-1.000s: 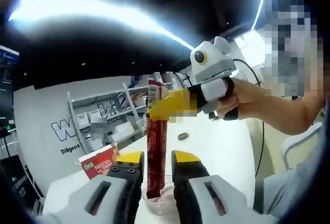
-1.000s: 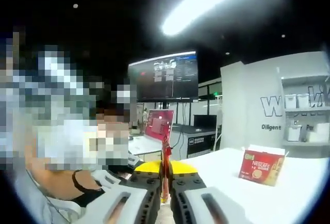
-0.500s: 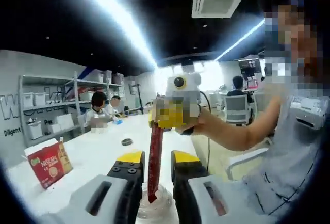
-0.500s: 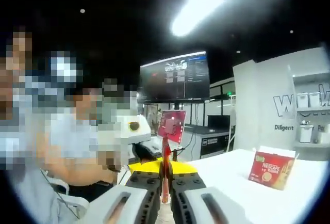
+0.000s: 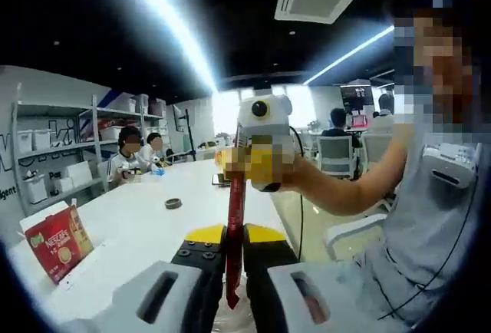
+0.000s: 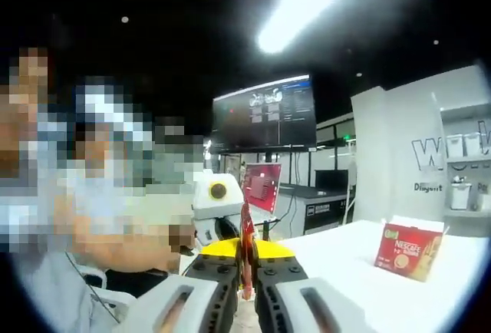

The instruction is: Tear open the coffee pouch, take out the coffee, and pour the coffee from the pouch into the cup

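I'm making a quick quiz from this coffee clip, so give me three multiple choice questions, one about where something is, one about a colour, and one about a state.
1. Where does the Nescafe box stand?
A. on the white table
B. on a shelf
C. on a chair

2. What colour is the coffee pouch?
A. blue
B. red
C. green

3. How does the left gripper stand on the pouch?
A. open, well clear of it
B. lying on the table
C. shut on it

Answers: 1 A, the left gripper view shows the box standing on the tabletop. 2 B, the long stick is red in both views. 3 C, its yellow-tipped jaws press the stick from both sides, while the right gripper pinches its other end.
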`<state>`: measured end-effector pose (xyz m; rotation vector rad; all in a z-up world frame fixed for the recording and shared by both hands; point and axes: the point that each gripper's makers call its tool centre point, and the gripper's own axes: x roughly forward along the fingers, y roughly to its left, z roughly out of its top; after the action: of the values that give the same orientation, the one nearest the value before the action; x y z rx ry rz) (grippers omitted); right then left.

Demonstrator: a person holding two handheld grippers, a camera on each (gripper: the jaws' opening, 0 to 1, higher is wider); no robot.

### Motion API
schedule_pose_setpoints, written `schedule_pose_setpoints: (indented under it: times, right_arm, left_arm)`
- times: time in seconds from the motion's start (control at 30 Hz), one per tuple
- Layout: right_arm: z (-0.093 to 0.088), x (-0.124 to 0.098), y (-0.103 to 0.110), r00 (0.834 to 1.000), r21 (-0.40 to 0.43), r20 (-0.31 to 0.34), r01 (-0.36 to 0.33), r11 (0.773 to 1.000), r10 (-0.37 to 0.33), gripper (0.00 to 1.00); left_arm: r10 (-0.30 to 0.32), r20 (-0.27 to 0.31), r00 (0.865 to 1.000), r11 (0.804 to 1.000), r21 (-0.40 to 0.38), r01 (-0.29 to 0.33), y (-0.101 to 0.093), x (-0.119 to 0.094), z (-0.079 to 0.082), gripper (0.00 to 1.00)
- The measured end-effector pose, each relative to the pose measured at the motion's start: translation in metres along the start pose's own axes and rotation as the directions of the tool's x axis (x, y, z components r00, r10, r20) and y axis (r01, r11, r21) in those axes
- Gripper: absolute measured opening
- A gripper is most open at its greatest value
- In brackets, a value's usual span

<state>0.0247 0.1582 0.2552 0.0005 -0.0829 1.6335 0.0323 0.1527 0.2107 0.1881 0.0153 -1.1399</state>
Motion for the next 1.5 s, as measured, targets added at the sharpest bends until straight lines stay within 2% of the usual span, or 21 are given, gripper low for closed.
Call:
schedule_pose_setpoints:
  times: [0.3, 0.4, 0.5, 0.57, 0.63, 0.67, 0.9, 0.93, 1.0, 1.07, 1.1, 1.17, 1.3, 1.33, 1.43, 1.5]
  right_arm:
    - [-0.005, 0.000, -0.001, 1.000, -0.011, -0.004, -0.006, 1.000, 0.006, 0.12]
    - [-0.006, 0.000, 0.000, 1.000, 0.000, 0.006, -0.030, 1.000, 0.030, 0.14]
    - [-0.006, -0.001, -0.003, 0.999, 0.013, 0.022, -0.042, 0.999, 0.042, 0.14]
    - [-0.004, -0.003, -0.006, 0.998, 0.029, 0.045, -0.043, 0.999, 0.041, 0.14]
    - [-0.003, -0.004, -0.009, 0.997, 0.047, 0.069, -0.046, 0.998, 0.043, 0.14]
    - [-0.003, -0.005, -0.010, 0.997, 0.048, 0.071, -0.046, 0.998, 0.042, 0.14]
    - [-0.004, -0.010, -0.014, 0.996, 0.070, 0.090, -0.029, 0.997, 0.023, 0.05]
    - [-0.003, -0.010, -0.015, 0.995, 0.070, 0.096, -0.020, 0.997, 0.014, 0.04]
    - [0.000, -0.013, -0.017, 0.994, 0.078, 0.111, -0.013, 0.997, 0.005, 0.03]
    - [0.002, -0.015, -0.018, 0.993, 0.090, 0.118, -0.010, 0.996, -0.001, 0.03]
    - [0.001, -0.016, -0.018, 0.993, 0.094, 0.116, -0.009, 0.996, -0.002, 0.02]
    - [0.000, -0.016, -0.019, 0.994, 0.098, 0.109, -0.009, 0.995, -0.002, 0.02]
    - [-0.002, -0.014, -0.017, 0.996, 0.089, 0.090, -0.012, 0.996, 0.003, 0.03]
    - [-0.002, -0.014, -0.017, 0.996, 0.083, 0.086, -0.014, 0.996, 0.007, 0.03]
    - [-0.002, -0.013, -0.016, 0.997, 0.069, 0.080, -0.023, 0.997, 0.017, 0.05]
    - [-0.002, -0.014, -0.014, 0.997, 0.062, 0.075, -0.034, 0.998, 0.030, 0.07]
  left_arm:
    - [-0.034, -0.021, 0.999, 0.999, -0.011, 0.033, 0.003, -0.001, -0.004, 0.05]
    - [-0.059, -0.027, 0.998, 0.998, -0.016, 0.059, 0.003, -0.003, -0.002, 0.04]
    - [-0.095, -0.056, 0.994, 0.995, -0.021, 0.094, 0.002, -0.004, 0.000, 0.04]
    - [-0.119, -0.098, 0.988, 0.993, -0.018, 0.118, 0.001, -0.004, -0.003, 0.04]
    - [-0.108, -0.152, 0.982, 0.994, -0.010, 0.108, 0.006, -0.001, -0.009, 0.04]
    - [-0.131, -0.174, 0.976, 0.991, -0.016, 0.130, 0.004, -0.001, -0.012, 0.04]
    - [-0.122, -0.224, 0.967, 0.992, -0.008, 0.124, 0.009, 0.002, -0.011, 0.04]
    - [-0.121, -0.224, 0.967, 0.992, -0.007, 0.123, 0.008, 0.002, -0.011, 0.05]
    - [-0.075, -0.181, 0.981, 0.995, 0.053, 0.086, 0.014, 0.005, -0.004, 0.08]
    - [-0.086, -0.152, 0.985, 0.995, 0.033, 0.092, 0.011, 0.005, -0.001, 0.16]
    - [-0.097, -0.124, 0.987, 0.995, 0.014, 0.100, 0.007, 0.005, 0.003, 0.17]
    - [-0.103, -0.108, 0.989, 0.994, 0.014, 0.105, 0.004, 0.005, 0.005, 0.18]
    - [-0.100, -0.069, 0.993, 0.995, 0.010, 0.101, 0.006, 0.007, 0.010, 0.16]
    - [-0.100, -0.055, 0.993, 0.995, 0.009, 0.101, 0.007, 0.007, 0.011, 0.13]
    - [-0.105, -0.042, 0.994, 0.994, 0.009, 0.106, 0.008, 0.008, 0.012, 0.06]
    - [-0.121, -0.036, 0.992, 0.993, 0.002, 0.121, 0.006, 0.008, 0.012, 0.05]
